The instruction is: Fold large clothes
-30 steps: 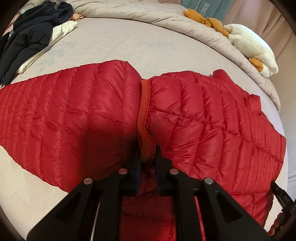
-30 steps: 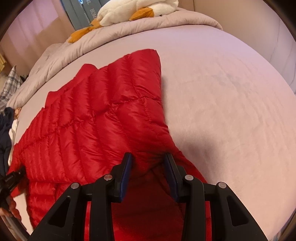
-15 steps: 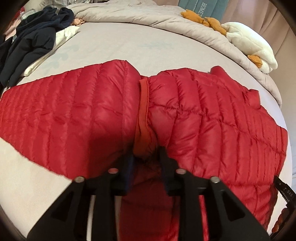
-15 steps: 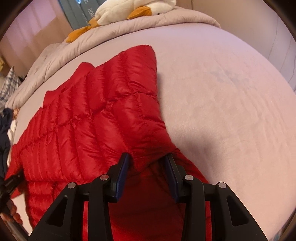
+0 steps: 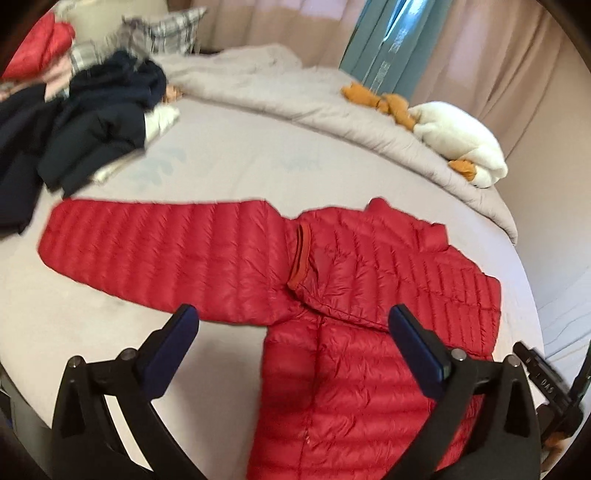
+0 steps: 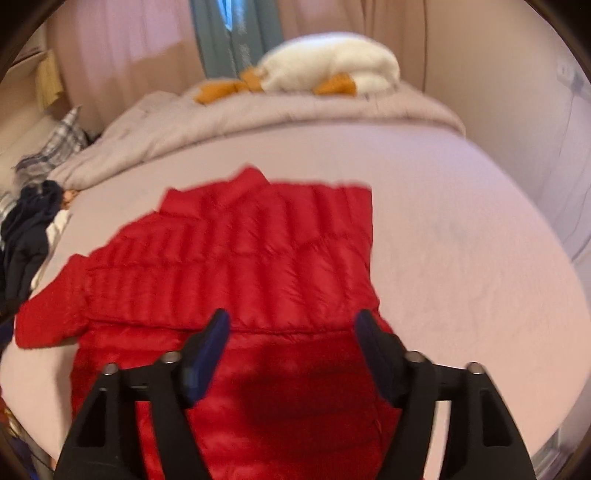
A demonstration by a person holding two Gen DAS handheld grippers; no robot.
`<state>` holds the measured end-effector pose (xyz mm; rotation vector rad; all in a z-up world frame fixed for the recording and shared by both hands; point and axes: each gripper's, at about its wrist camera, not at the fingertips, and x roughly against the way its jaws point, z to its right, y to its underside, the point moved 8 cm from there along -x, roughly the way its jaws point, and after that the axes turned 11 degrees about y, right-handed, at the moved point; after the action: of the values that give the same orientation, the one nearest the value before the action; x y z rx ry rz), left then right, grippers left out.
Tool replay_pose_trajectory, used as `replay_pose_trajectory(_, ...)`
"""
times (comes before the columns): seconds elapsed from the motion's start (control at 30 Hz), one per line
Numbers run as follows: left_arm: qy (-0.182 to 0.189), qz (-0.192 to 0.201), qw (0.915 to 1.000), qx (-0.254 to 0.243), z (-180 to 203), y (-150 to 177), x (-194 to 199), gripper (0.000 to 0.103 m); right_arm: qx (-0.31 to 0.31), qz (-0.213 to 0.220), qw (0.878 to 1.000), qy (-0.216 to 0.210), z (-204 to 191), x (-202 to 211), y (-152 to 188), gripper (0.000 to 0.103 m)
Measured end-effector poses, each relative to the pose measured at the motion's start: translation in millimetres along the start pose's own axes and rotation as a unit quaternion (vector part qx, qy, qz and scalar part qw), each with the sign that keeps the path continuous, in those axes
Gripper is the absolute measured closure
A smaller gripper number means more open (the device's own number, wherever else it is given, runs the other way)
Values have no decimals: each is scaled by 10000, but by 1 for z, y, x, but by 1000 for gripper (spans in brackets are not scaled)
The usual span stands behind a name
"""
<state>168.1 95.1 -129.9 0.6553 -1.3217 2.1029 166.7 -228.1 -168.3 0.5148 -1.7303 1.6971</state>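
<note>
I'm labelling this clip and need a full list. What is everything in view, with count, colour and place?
jacket: one, red, spread flat on the bed, one sleeve stretched out to the left, the other folded across the body
bed: one, pale grey sheet, under everything
quilt: one, grey, bunched along the far edge
plush toy: one, white with orange parts, on the quilt
dark clothes: a navy heap, far left of the bed
checked pillow: one, grey and white, far left corner
curtains: beige with a teal strip, behind the bed
left gripper: black, blue pads, open above the jacket
right gripper: black, blue pads, open above the jacket
</note>
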Motion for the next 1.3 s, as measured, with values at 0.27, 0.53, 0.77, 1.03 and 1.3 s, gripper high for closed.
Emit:
replay_pose_trajectory(0.27,-103,546,9984,114,-20,8,53,0,371,883,9949,-322,-23,62,-13,8)
replay_pose_trajectory(0.53,-437,692,9950,566,-77,30,65,0,444,1208,9877,-885,-59,100,3,2)
replay_pose_trajectory(0.77,-801,501,9865,1335,-144,49,49,0,586,1014,9869,-1108,-84,99,20,2)
replay_pose_trajectory(1.03,-835,600,9747,1984,-203,54,35,0,806,860,9870,-1097,-107,94,29,2)
replay_pose_trajectory(1.3,-1111,641,9611,2445,-259,46,10,2,876,568,9884,-1103,-115,80,37,2)
